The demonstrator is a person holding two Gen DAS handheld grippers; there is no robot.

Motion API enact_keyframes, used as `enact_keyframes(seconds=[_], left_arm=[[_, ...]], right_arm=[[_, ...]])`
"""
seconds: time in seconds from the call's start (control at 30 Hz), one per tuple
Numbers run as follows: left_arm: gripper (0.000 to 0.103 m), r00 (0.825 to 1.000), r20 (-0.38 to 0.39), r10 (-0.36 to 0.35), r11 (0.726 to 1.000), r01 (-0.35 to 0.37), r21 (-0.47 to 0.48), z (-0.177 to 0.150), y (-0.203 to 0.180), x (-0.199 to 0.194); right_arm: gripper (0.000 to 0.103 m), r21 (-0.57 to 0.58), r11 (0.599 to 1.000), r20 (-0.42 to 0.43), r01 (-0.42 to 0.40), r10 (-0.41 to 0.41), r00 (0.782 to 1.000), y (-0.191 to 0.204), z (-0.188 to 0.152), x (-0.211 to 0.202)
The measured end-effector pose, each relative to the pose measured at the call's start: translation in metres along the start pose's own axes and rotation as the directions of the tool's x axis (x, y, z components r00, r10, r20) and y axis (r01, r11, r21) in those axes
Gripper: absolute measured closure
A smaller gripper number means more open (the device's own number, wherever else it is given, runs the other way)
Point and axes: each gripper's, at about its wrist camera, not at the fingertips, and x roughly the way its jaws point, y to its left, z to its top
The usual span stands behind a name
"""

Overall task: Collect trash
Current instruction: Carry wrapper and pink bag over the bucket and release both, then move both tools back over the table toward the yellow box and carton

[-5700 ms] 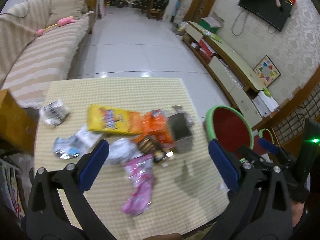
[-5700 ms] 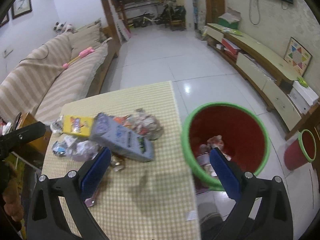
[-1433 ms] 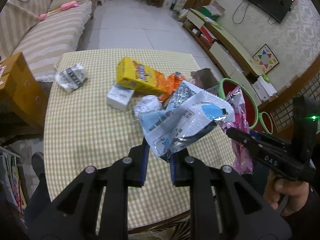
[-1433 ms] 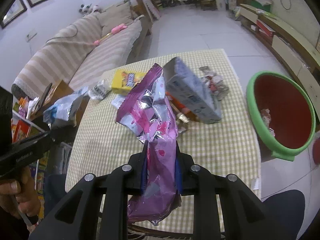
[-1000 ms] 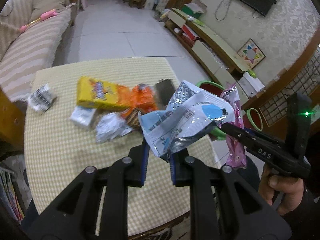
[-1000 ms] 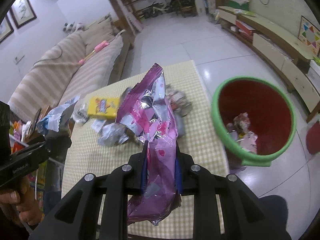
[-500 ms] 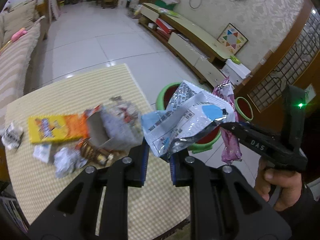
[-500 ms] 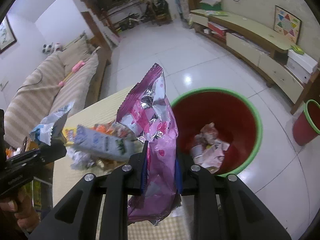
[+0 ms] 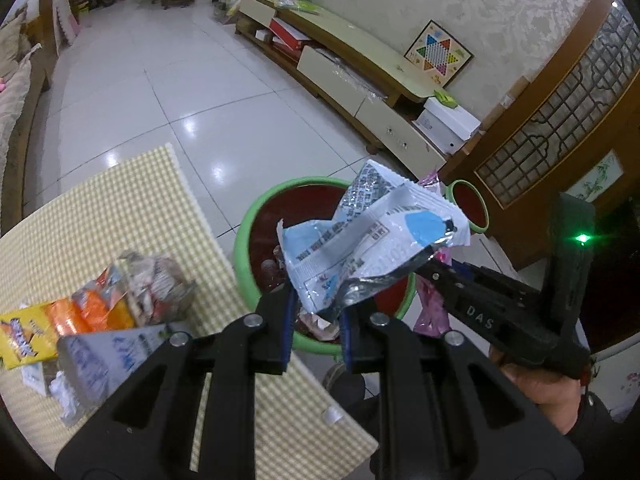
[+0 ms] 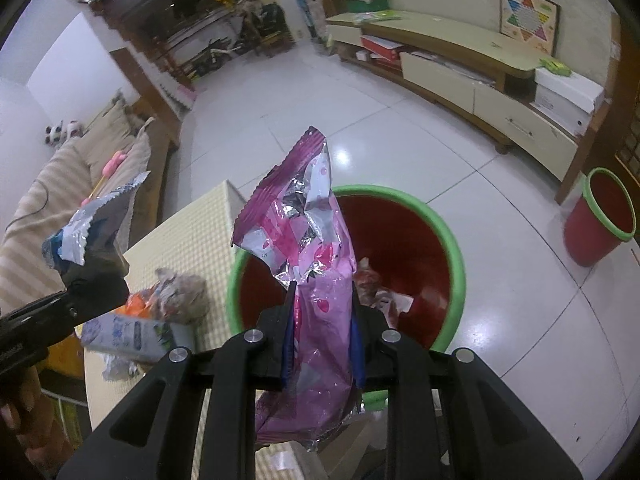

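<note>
1. White glossy floor tiles (image 10: 500, 216) spread wide beyond the big red bin (image 10: 424, 240) with the green rim, which stands on the floor just beside the table (image 9: 132, 204) edge.
2. Over that bin, the right gripper (image 10: 322, 344) is clamped on a pink wrapper (image 10: 316, 264); the wrapper stands up above the blue pads and hangs crumpled below them.
3. Beside it, the left gripper (image 9: 316, 320) pinches a white and blue wrapper (image 9: 372, 240), its crinkled top spreading above the bin's near rim.
4. Crumpled trash already lies at the bin's bottom (image 10: 380, 296).
5. On the checked tablecloth, near the edge that faces the bin, sit more pieces: a grey carton (image 9: 108, 356) on its side, a yellow box (image 9: 24, 336), an orange packet (image 9: 92, 312) and a crumpled clear bag (image 9: 156, 280).
6. Farther right on the floor, well apart, stands a small red bin (image 10: 600, 216).
7. A long low cabinet (image 10: 460, 64) runs along the far wall, with open tiles between it and the big bin.
</note>
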Motion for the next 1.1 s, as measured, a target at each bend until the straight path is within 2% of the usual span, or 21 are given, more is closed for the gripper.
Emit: enact_keyframes(seconds=[0.27, 0.33, 0.37, 0.4, 0.43, 0.47, 0.5, 0.57, 0.77, 0.87, 1.0, 1.1], left_arm=[[0.086, 0.999, -0.033, -0.01, 1.0, 0.009, -0.012, 0.02, -0.001, 0.024], [0.084, 0.999, -0.036, -0.01, 1.0, 0.009, -0.019, 0.023, -0.001, 0.026], [0.081, 0.999, -0.04, -0.011, 1.0, 0.01, -0.023, 0.025, 0.0, 0.027], [0.067, 0.999, -0.041, -0.011, 1.0, 0.01, -0.024, 0.025, -0.001, 0.027], [0.045, 0.999, -0.04, -0.01, 0.999, 0.008, -0.034, 0.028, 0.0, 0.028], [0.037, 1.0, -0.024, -0.003, 0.999, 0.002, -0.049, 0.03, 0.003, 0.025], [0.035, 1.0, -0.021, -0.003, 0.999, 0.002, -0.053, 0.034, 0.005, 0.024], [0.025, 1.0, -0.01, 0.003, 0.997, -0.003, -0.075, 0.037, 0.012, 0.018], [0.011, 1.0, 0.003, 0.028, 0.99, -0.028, -0.14, 0.03, 0.036, 0.001], [0.006, 0.998, 0.032, 0.062, 0.984, -0.055, -0.169, 0.025, 0.048, -0.02], [0.006, 0.989, 0.079, 0.123, 0.977, -0.107, -0.183, 0.016, 0.058, -0.054], [0.006, 0.979, 0.111, 0.174, 0.972, -0.153, -0.18, 0.001, 0.067, -0.085]], right_arm=[[0.082, 0.039, 0.999, -0.011, -0.01, 0.011, 1.0, -0.015, 0.01, 0.011], [0.078, 0.036, 0.999, -0.02, -0.015, 0.016, 1.0, -0.015, 0.011, 0.014], [0.073, 0.04, 0.999, -0.023, -0.011, 0.012, 1.0, -0.016, 0.011, 0.015], [0.056, 0.045, 0.999, -0.023, -0.005, 0.006, 1.0, -0.015, 0.011, 0.016], [0.047, 0.048, 0.999, -0.02, 0.0, 0.001, 1.0, -0.015, 0.009, 0.015], [0.041, 0.047, 0.999, -0.016, 0.001, -0.001, 1.0, -0.014, 0.008, 0.015], [0.04, 0.045, 0.999, -0.018, 0.002, -0.001, 1.0, -0.014, 0.008, 0.015], [0.031, 0.051, 0.999, -0.018, 0.006, -0.006, 1.0, -0.014, 0.005, 0.015], [0.016, 0.03, 0.999, -0.007, 0.019, -0.019, 1.0, -0.006, 0.003, 0.008], [0.013, 0.003, 1.0, 0.008, 0.024, -0.024, 1.0, 0.003, 0.003, 0.002], [0.007, -0.039, 0.999, 0.031, 0.029, -0.028, 0.999, 0.02, -0.001, -0.009], [0.007, -0.084, 0.996, 0.042, 0.031, -0.027, 0.999, 0.041, -0.008, -0.017]])
